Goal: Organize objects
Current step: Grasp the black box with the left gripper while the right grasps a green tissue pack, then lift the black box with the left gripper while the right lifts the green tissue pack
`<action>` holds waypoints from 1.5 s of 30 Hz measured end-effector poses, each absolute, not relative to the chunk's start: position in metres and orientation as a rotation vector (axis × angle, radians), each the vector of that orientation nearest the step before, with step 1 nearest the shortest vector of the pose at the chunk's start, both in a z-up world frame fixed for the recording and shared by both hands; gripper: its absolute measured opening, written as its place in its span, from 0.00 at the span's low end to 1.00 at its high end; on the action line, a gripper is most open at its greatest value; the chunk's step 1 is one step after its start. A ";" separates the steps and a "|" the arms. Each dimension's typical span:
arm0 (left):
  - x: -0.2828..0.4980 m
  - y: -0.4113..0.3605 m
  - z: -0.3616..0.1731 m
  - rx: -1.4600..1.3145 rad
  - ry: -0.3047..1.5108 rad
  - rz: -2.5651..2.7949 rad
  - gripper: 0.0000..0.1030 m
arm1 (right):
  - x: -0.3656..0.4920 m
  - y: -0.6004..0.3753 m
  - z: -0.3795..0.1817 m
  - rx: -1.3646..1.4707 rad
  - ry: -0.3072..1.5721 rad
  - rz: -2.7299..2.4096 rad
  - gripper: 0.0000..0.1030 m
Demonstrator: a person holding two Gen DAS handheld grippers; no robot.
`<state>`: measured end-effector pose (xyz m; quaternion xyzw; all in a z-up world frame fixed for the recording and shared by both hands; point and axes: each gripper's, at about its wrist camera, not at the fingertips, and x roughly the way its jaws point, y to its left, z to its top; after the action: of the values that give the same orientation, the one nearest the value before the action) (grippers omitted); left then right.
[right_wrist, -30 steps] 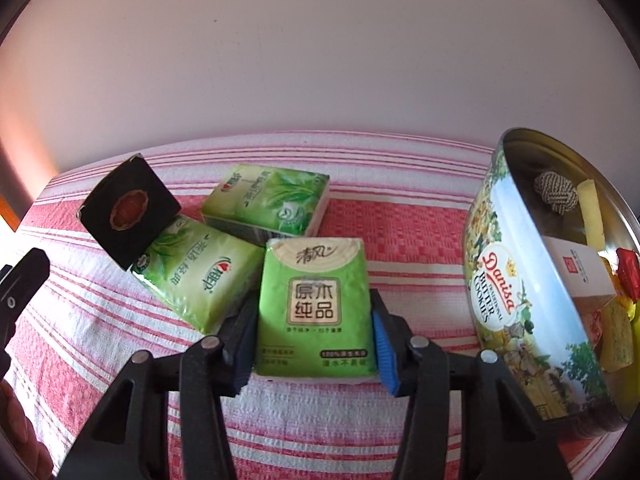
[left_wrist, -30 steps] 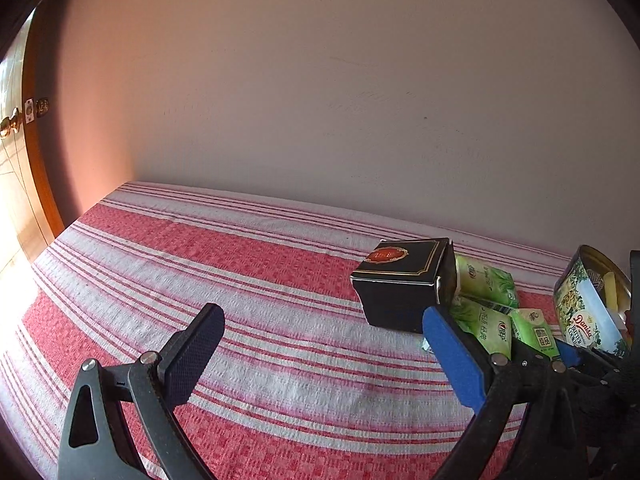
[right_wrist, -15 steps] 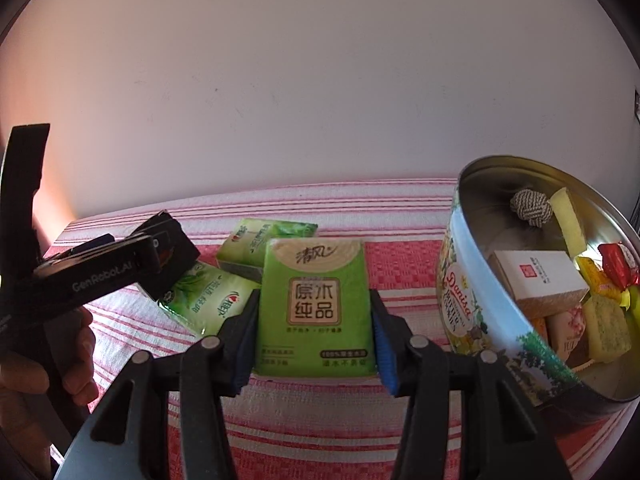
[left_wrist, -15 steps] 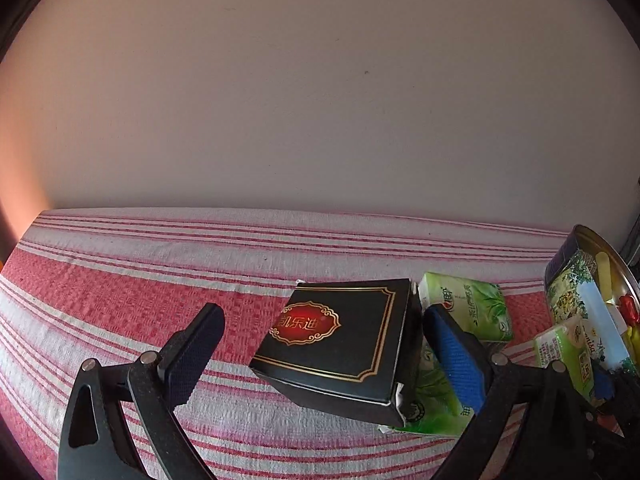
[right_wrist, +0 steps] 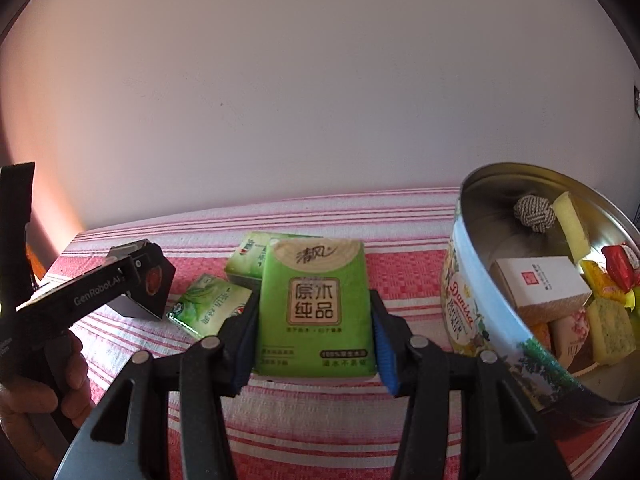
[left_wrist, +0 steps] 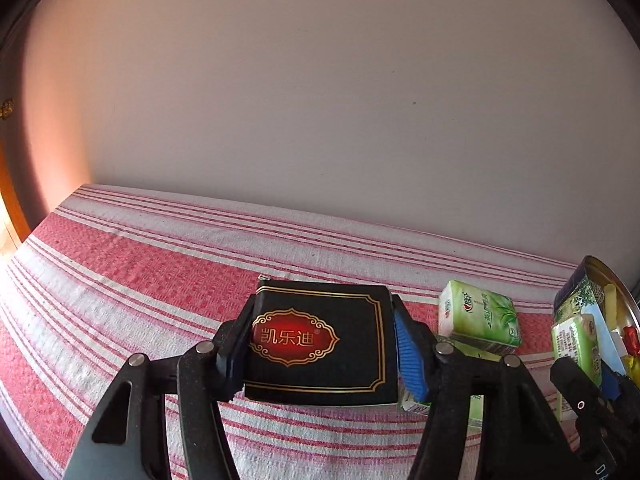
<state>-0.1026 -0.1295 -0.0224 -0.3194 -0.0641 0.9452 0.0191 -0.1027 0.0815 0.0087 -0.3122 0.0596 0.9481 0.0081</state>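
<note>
Midway, I judge: the left gripper [left_wrist: 320, 344] clamps the black box [left_wrist: 320, 344] between its jaws, the right gripper [right_wrist: 314, 320] pinches a green tissue pack [right_wrist: 316, 304] (two packs [right_wrist: 208, 308] lie beyond), the half-filled tin [right_wrist: 472, 320] just right.

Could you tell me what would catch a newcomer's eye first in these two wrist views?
Probably the bright green tissue pack clamped in the right gripper, held up over the red-and-white striped cloth. Just to its right stands the open round cookie tin, crowded with snacks and small boxes. In the left view, the left gripper grips a black box with gold trim and a red emblem.
</note>
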 end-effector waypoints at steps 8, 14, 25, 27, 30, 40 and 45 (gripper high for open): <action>-0.047 -0.120 -0.013 -0.916 -0.059 3.088 0.61 | -0.092 0.067 0.017 -0.842 0.100 3.012 0.48; -0.026 -0.103 -0.009 -0.855 -0.035 3.139 0.61 | -0.084 0.065 0.023 -0.775 0.075 3.032 0.48; -0.007 -0.105 -0.008 -0.857 -0.079 3.144 0.61 | -0.055 0.067 0.024 -0.747 0.039 3.045 0.48; -0.004 -0.104 -0.009 -0.855 -0.078 3.144 0.61 | -0.052 0.069 0.023 -0.745 0.035 3.044 0.48; -0.001 -0.103 -0.010 -0.855 -0.083 3.144 0.61 | -0.050 0.065 0.021 -0.742 0.030 3.043 0.48; 0.005 -0.100 -0.012 -0.851 -0.095 3.152 0.61 | -0.038 0.067 0.019 -0.738 0.023 3.043 0.48; 0.010 -0.100 -0.012 -0.851 -0.113 3.148 0.61 | -0.036 0.069 0.019 -0.740 0.026 3.043 0.48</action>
<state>0.0102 -0.1004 -0.0123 -0.2603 -0.0346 0.9630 -0.0604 -0.0356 0.0693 0.0189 -0.2364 0.0083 0.9716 0.0050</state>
